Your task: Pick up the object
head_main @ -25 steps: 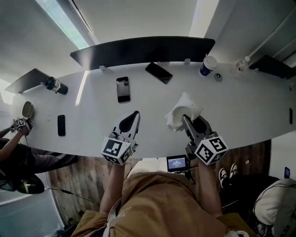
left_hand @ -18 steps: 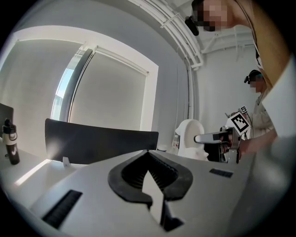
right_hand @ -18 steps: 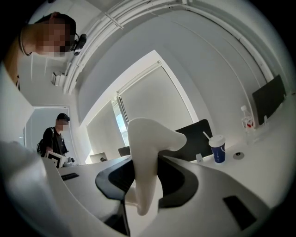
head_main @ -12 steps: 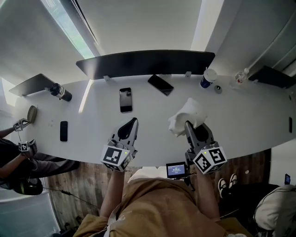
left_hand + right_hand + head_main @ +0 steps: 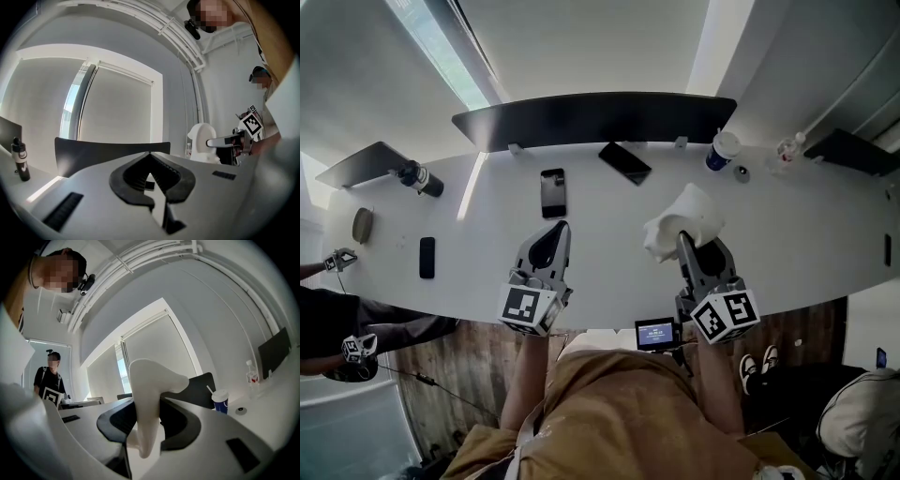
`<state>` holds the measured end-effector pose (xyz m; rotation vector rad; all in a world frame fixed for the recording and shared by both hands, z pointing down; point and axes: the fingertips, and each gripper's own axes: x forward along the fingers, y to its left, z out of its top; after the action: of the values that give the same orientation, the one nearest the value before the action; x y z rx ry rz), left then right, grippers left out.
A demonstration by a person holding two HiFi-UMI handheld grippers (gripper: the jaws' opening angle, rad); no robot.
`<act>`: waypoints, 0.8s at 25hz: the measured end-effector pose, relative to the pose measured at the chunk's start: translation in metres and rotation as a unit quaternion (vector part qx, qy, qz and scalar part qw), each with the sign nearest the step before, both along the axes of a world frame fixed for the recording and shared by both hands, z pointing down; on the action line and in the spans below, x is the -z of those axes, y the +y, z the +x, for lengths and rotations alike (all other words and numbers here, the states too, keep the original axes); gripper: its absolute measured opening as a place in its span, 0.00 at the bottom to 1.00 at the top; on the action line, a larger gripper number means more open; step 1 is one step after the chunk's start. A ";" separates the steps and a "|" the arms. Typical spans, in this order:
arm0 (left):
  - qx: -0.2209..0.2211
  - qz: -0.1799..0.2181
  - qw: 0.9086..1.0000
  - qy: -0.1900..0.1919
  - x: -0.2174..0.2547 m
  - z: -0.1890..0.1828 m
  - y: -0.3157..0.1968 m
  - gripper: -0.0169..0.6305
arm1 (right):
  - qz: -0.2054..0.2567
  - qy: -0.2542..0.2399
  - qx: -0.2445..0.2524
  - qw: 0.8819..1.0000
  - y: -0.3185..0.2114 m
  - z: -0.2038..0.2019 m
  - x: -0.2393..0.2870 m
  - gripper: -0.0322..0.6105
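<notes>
We are gripping the white object [image 5: 680,221] in the right gripper [image 5: 694,242], jaws partway closed and pressing on its sides, above the table [image 5: 806,234] near its front edge. We are holding the left gripper [image 5: 551,234] over the same edge, jaws closed together, empty.

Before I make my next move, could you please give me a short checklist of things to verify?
1. White object pinched between the right tongs: ok.
2. Grip centred on the object: not ok; the tongs hold its narrow lower part and the wide top sticks out above.
3. Object off the table: cannot tell.
4. Left tongs closed with nothing between them: ok.
5. Cup well apart from the held object: ok.
</notes>
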<state>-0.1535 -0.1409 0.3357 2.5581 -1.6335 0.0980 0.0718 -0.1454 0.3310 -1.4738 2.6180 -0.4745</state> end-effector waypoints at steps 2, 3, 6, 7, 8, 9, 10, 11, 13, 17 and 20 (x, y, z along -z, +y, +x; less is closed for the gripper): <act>0.003 -0.002 1.000 0.003 -0.002 -0.001 0.000 0.03 | 0.004 0.001 -0.001 1.000 0.001 -0.001 0.000 0.28; 0.003 -0.002 1.000 0.004 -0.002 -0.001 0.001 0.03 | 0.004 -0.001 -0.001 1.000 0.001 -0.001 0.001 0.28; -0.001 -0.002 1.000 0.007 0.000 0.001 0.001 0.03 | 0.003 -0.003 -0.003 1.000 0.002 -0.001 0.002 0.28; -0.004 -0.002 1.000 0.007 0.001 0.001 0.000 0.03 | 0.002 -0.003 -0.004 1.000 0.002 -0.001 0.002 0.28; -0.004 -0.003 1.000 0.007 0.001 0.001 0.000 0.03 | 0.002 -0.003 -0.005 1.000 0.002 -0.001 0.001 0.28; -0.003 -0.004 1.000 0.009 0.001 0.001 0.000 0.03 | 0.001 -0.004 -0.006 1.000 0.002 0.000 0.001 0.28; 0.000 -0.006 1.000 0.011 0.000 0.001 0.000 0.03 | 0.000 -0.004 -0.006 1.000 0.002 0.000 0.000 0.28; 0.003 -0.006 1.000 0.013 -0.001 0.000 -0.001 0.03 | -0.001 -0.004 -0.005 1.000 0.002 0.000 -0.001 0.28; 0.005 -0.005 1.000 0.015 -0.001 0.000 -0.001 0.03 | 0.000 -0.002 -0.004 1.000 0.001 0.000 -0.001 0.28; 0.000 -0.002 1.000 0.015 0.000 0.000 -0.001 0.03 | 0.002 -0.005 -0.007 1.000 0.003 0.001 0.000 0.28; -0.002 -0.007 1.000 0.018 -0.002 0.000 0.000 0.03 | 0.002 -0.005 -0.008 1.000 0.002 0.001 0.000 0.28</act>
<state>-0.1531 -0.1411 0.3374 2.5375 -1.6097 0.0622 0.0728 -0.1430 0.3310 -1.4860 2.5959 -0.4743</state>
